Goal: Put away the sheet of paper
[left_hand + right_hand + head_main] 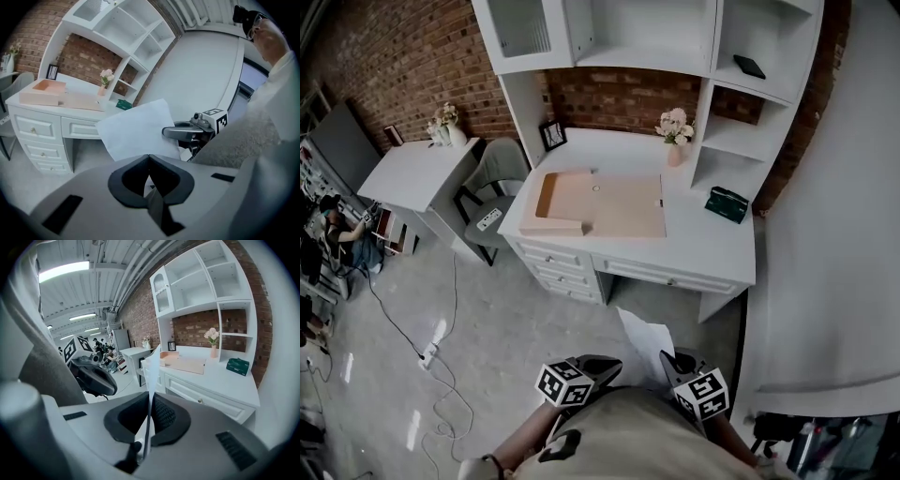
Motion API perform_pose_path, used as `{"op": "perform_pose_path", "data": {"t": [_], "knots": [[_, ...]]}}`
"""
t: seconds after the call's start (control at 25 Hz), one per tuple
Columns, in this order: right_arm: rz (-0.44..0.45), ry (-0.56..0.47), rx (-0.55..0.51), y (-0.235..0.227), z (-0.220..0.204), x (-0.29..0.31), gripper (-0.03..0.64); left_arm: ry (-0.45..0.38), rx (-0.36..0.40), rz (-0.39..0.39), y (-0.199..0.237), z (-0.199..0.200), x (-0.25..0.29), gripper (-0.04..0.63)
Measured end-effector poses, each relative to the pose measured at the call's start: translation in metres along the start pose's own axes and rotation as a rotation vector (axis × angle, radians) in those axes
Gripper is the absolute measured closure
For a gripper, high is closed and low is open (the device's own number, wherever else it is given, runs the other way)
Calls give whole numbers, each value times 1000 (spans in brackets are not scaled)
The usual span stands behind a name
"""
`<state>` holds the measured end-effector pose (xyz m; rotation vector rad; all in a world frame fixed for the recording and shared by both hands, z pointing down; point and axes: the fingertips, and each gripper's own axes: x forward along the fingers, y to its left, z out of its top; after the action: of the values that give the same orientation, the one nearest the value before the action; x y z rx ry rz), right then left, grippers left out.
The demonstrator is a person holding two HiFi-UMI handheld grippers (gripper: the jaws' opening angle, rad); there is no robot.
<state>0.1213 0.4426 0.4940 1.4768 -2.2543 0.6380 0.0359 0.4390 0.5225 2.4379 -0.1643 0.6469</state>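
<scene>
- Down at 6 o'clock in the head view, close against the person's body, the sheet of paper stands up between the two tools, well apart from the white desk surface at 12 o'clock.
- On the right tool, the jaws are clamped on the sheet. Its own view shows the paper edge-on, running straight through the closed pads.
- On the left tool, the jaws meet at the tips. Its view looks at the sheet face-on beyond them, with only a sliver of white in the slit lower down. I judge this tool to be closed but not gripping the paper, though the sheet's lower edge is hidden behind the jaws.
- On the surface a flat tan cardboard case lies open. A green pouch sits at its 3 o'clock and a vase of flowers at its 1 o'clock. Drawers run along the front below.
- The paper is lifted and held, which looks like the only part of the task done. The carry across the floor to the surface is left, then laying the sheet down. The open case seems the likely place for it, though a drawer or shelf could serve as well.
- One tool holds a limp sheet by one edge, so it may flap or fold on the way.
</scene>
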Motion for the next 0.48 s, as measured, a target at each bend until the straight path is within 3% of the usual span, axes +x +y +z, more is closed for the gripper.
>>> {"op": "perform_pose_path", "data": {"t": [0.24, 0.48], "knots": [[43, 25, 10, -10, -7, -5, 589, -19, 101, 70, -11, 12, 8, 578], [94, 62, -3, -19, -17, -12, 589, -189, 124, 165, -23, 47, -3, 578]]}}
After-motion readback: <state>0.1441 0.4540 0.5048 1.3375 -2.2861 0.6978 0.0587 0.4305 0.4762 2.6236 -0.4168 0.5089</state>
